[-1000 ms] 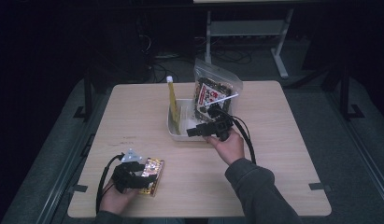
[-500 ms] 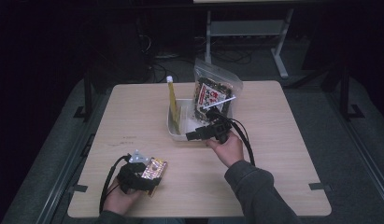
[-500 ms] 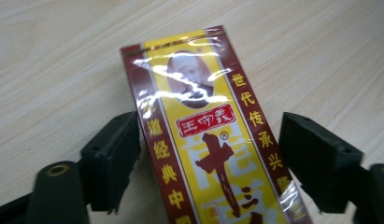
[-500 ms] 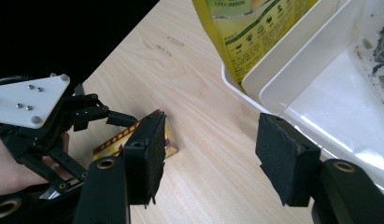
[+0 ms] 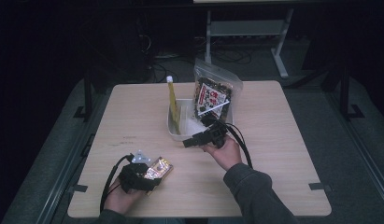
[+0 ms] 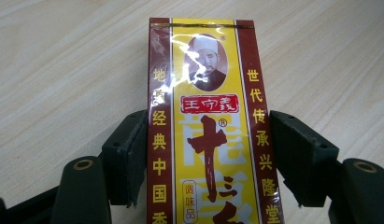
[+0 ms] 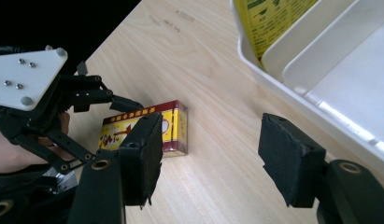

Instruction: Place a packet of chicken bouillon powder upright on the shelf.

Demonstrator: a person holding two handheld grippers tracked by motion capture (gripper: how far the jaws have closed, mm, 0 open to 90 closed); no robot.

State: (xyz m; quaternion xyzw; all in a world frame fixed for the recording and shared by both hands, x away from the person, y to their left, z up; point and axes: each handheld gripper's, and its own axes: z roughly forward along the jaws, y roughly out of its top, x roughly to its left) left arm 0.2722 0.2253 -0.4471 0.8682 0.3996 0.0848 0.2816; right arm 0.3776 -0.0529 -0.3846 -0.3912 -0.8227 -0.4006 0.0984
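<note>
A yellow and dark-red seasoning box (image 5: 158, 169) lies flat on the table near the front left. My left gripper (image 5: 145, 173) sits over it, and in the left gripper view both black pads (image 6: 130, 156) press the long sides of the box (image 6: 208, 140). My right gripper (image 5: 189, 141) hovers open just in front of the white tray (image 5: 173, 129), its jaws wide apart with nothing between them. In the right gripper view (image 7: 208, 158) the box (image 7: 145, 128) lies beyond the jaws with the left gripper (image 7: 119, 105) on it.
The white tray (image 7: 273, 60) stands mid-table with a divider inside. A tall yellow pack (image 5: 173, 105) leans upright in its left part and a clear snack bag (image 5: 213, 95) stands in its right part. Bare wood surrounds the box.
My right gripper has drawn back a little from the tray toward the table's front. The left gripper and the box have barely shifted.
</note>
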